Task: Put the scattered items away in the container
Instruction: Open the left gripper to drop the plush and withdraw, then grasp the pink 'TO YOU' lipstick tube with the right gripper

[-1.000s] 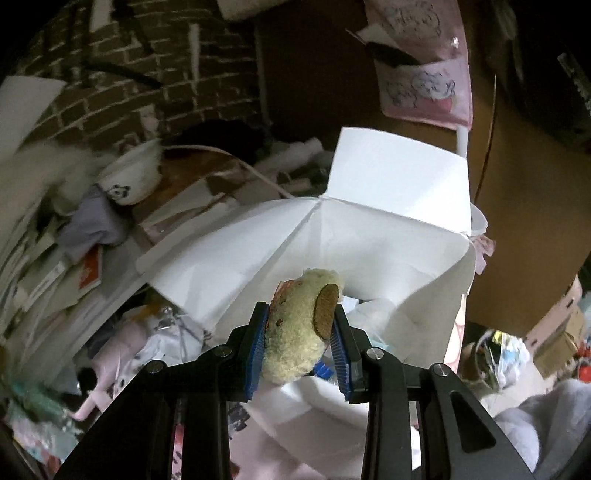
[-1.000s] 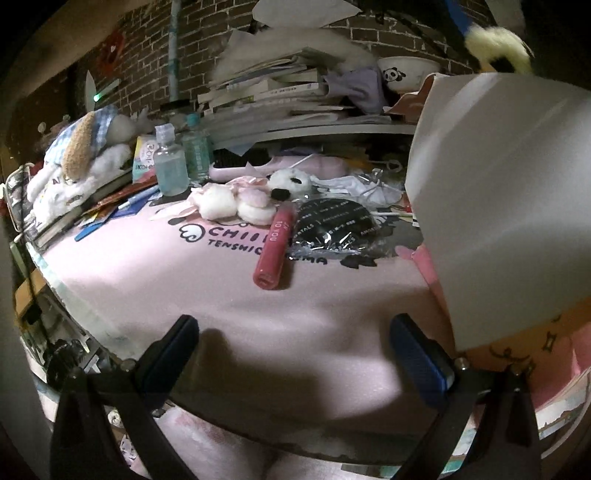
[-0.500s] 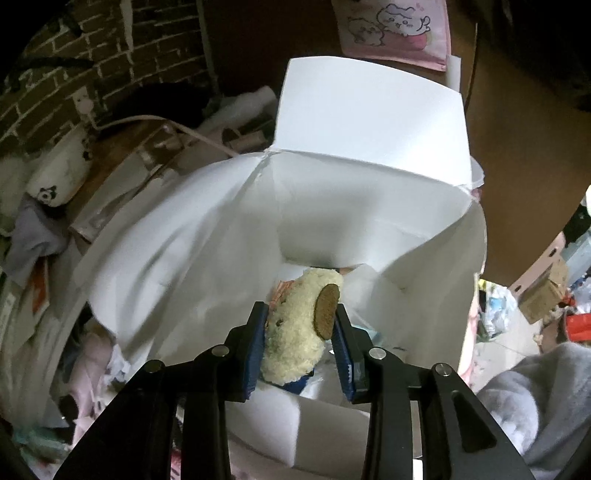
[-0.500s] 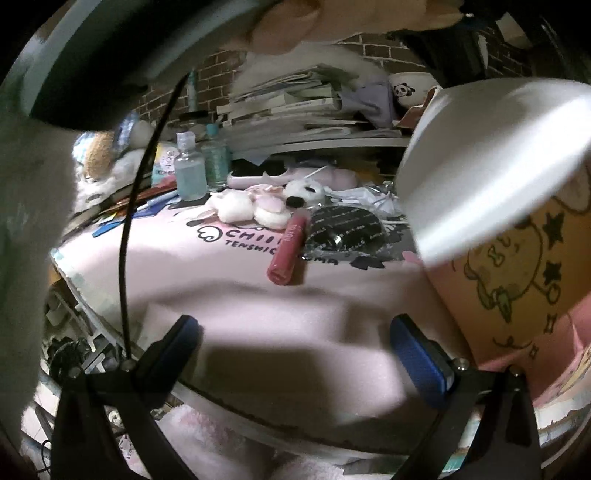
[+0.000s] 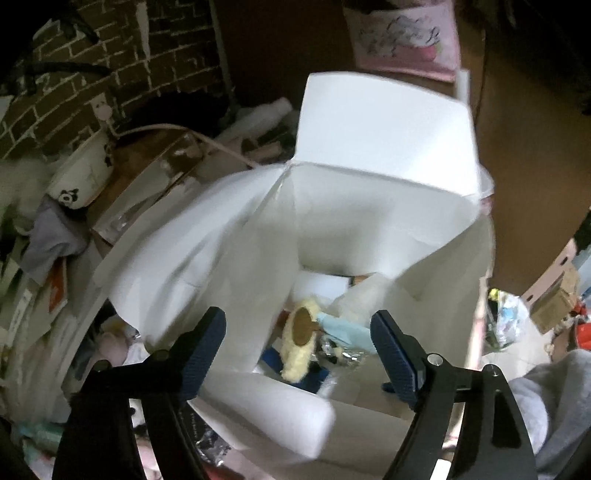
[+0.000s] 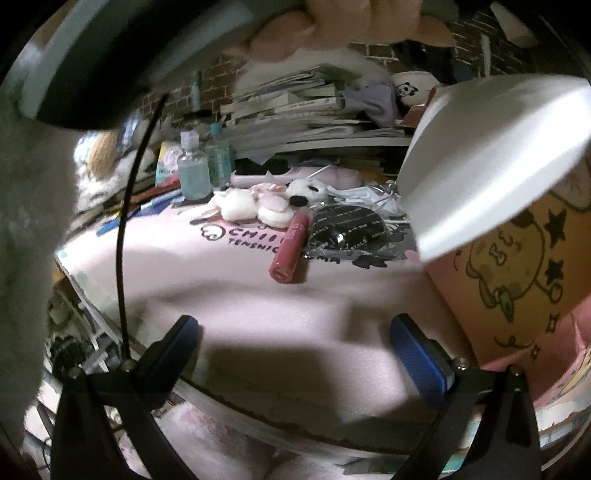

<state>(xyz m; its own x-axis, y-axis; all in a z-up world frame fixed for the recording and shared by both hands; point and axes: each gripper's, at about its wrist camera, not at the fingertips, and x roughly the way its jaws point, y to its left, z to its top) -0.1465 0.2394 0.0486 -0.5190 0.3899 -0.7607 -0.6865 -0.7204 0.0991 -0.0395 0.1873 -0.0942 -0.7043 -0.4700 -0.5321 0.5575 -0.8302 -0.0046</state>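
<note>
Plush is lying inside the box, down among other things at the bottom, a blue packet just beside it. I am holding the left gripper above the box opening with its jaws wide apart and nothing between them; the plush is sitting below and between the blue pads, not touching either. White flaps of the box are standing open all round, one flap lying just under the gripper.

I am holding the right gripper low over the pink bench, jaws spread and empty. Ahead of it a pink tube is lying on the mat, one end touching a black pouch. Behind the tube white puffs are resting near a clear bottle. A stack of books is sitting further back against the brick wall. On the right of this view the box's orange side with a cartoon print is standing on the bench, a white flap hanging out over it. A hand, blurred, is showing at the top edge.
</note>
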